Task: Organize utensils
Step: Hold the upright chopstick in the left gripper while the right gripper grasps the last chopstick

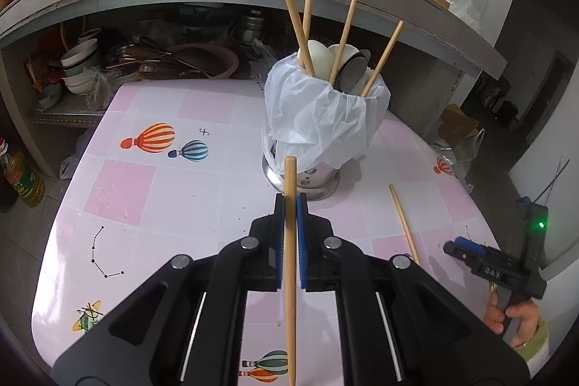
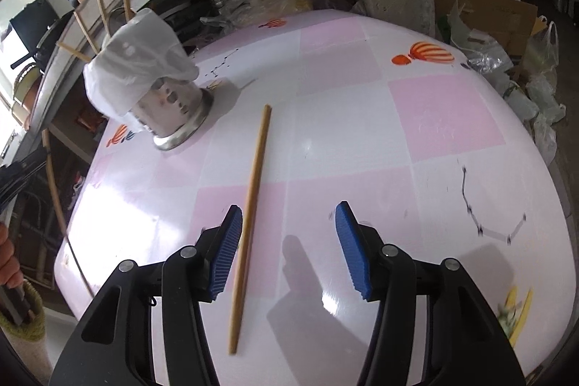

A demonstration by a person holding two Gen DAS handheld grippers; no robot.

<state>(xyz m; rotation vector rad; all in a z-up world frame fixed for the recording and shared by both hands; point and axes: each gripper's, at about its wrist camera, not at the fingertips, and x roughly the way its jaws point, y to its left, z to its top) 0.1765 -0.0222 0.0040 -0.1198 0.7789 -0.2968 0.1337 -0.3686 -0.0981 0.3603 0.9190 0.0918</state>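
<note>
In the left wrist view, the left gripper point(image 1: 290, 205) is clamped on a wooden chopstick point(image 1: 290, 277), its blue pads point(image 1: 278, 234) pressing the stick from either side. The held chopstick runs lengthwise between the fingers, its upper end sticking out just past the fingertips and its lower end reaching back toward the camera. Under it lies the pink-and-white checked table point(image 1: 119, 190), printed with hot-air balloons and star lines.

In the right wrist view, the right gripper point(image 2: 289, 241) has its jaws apart with nothing pressed between the pads. A second chopstick point(image 2: 249, 227) lies flat on the table point(image 2: 445, 111), just beside the inner face of the left-hand blue finger point(image 2: 226, 252), well away from the other finger. It reaches from near the camera out beyond the fingertips, toward the holder. The same loose chopstick point(image 1: 403, 223) shows in the left wrist view, lying to the right of the clamped gripper, with the right gripper point(image 1: 470, 254) and the hand point(image 1: 514, 317) that carries it near its closer end.

Farther out on the table stands a metal utensil holder point(image 1: 307, 179), draped in a white plastic bag point(image 1: 318, 118). Four chopsticks point(image 1: 343, 35) stand tilted in it, along with spoons point(image 1: 351, 71). The holder is straight ahead of the left gripper and up to the left of the right one point(image 2: 173, 111). Behind the table run cluttered shelves point(image 1: 108, 60).
</note>
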